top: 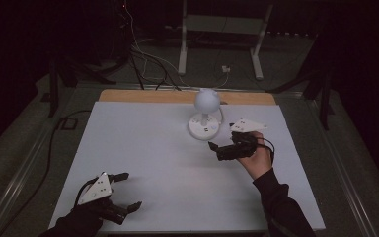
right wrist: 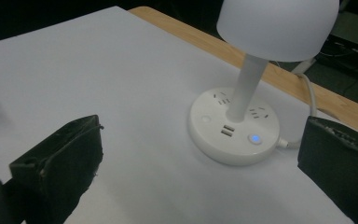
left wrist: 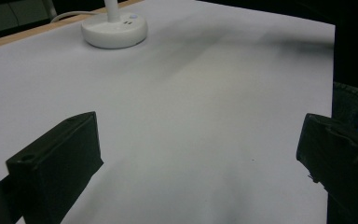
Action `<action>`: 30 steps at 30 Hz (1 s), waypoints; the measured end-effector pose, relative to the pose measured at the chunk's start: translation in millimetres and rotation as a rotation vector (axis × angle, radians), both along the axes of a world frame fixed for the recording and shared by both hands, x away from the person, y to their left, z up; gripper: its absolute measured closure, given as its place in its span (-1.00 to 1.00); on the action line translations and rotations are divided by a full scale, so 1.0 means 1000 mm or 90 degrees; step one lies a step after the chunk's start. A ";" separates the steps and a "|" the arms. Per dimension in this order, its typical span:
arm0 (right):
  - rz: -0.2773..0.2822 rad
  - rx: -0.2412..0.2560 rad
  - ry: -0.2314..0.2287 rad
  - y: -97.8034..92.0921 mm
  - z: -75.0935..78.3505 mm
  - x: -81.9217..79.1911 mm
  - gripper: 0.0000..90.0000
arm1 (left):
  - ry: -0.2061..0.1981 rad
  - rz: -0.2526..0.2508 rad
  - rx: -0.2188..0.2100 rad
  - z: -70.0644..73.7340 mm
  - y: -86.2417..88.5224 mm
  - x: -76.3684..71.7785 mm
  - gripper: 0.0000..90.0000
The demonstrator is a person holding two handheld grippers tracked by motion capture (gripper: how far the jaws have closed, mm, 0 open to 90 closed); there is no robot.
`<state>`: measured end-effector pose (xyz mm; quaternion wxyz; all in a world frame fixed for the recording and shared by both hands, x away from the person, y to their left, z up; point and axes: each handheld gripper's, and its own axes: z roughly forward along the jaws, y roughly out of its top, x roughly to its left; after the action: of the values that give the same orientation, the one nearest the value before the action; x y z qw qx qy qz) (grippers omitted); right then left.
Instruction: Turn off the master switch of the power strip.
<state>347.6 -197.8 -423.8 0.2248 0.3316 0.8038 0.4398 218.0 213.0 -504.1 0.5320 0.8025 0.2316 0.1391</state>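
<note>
A white desk lamp stands near the far middle of the white table, with a dome head [top: 207, 100] [right wrist: 278, 25] on a round base [top: 204, 127] [right wrist: 235, 126] [left wrist: 115, 31]. The base has sockets, USB ports and a blue lit button [right wrist: 255, 138]. My right gripper [top: 223, 140] [right wrist: 200, 158] is open just right of the base, jaws pointing at it and apart from it, holding nothing. At the near left corner my left gripper [top: 131, 190] [left wrist: 198, 154] is open and holds nothing, low over bare table.
A white sheet [top: 153, 148] covers the table, with a wooden strip [top: 143, 96] along the far edge. The lamp's white cord [right wrist: 310, 95] runs off the back. Cables [top: 148, 59] and a metal stand [top: 222, 29] lie on the dark floor beyond.
</note>
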 end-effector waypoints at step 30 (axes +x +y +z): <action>-0.040 -0.018 0.026 0.001 -0.047 0.047 -1.00 | 0.002 0.000 -0.002 0.000 0.000 0.000 -0.99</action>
<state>394.8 -197.1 -471.3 0.2267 0.3628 0.8035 0.4140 217.7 213.3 -503.7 0.5327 0.8021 0.2322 0.1377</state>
